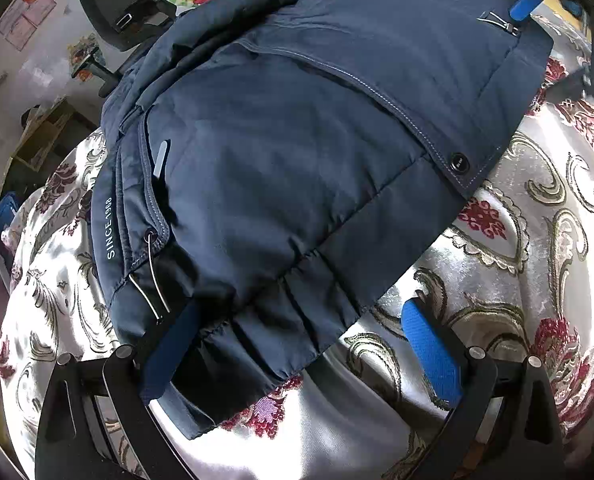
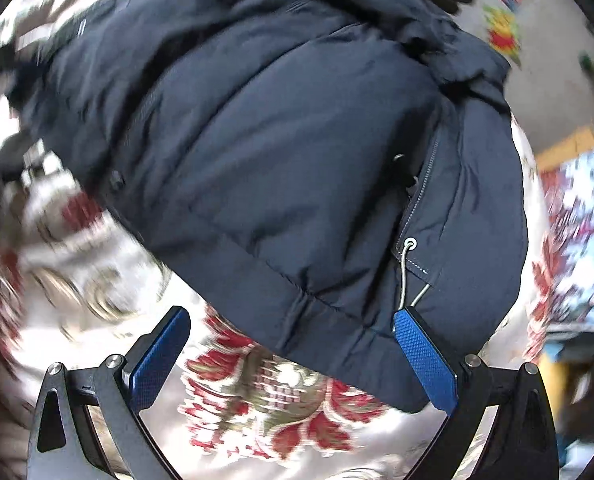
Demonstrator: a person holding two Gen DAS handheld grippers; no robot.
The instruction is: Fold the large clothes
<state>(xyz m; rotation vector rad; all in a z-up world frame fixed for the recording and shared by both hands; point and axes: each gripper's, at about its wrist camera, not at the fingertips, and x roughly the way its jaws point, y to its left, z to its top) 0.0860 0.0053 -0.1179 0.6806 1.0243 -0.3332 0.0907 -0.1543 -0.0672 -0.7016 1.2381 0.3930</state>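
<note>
Left wrist view: navy padded jacket [image 1: 297, 152], folded into a thick bundle, lying on a floral satin cloth [image 1: 537, 240] that serves as the landmark surface; hem end of the jacket nearest the camera, collar end far across the cloth, toward an office chair [image 1: 125, 4] beyond the cloth's far edge; snap button [image 1: 458, 160] on the placket near the jacket's right edge; elastic drawcord loop [image 1: 149, 276] hanging from an eyelet at the hem; printed band "SINCE 1968" [image 1: 110, 228] along the left side. Left gripper [image 1: 297, 364]: jaws spread wide, one blue pad under or against the hem corner, the other over bare cloth, nothing pinched. Right wrist view, blurred: right gripper [image 2: 293, 356] likewise released, one pad touching the hem beside the drawcord, the other over the cloth, clamping nothing. Risks, as judgement: padding is springy, so the bundle may unfold once pressure is absent; satin cloth looks slippery, so a push at the hem may slide the whole jacket toward the chair rather than crease it; drawcord loop lies just beside both near pads and may snag a finger on closing or withdrawal, dragging the hem open; a bite on the top layer only may peel the fold apart; blur in the right view suggests quick motion, raising the chance of a misplaced grasp.
</note>
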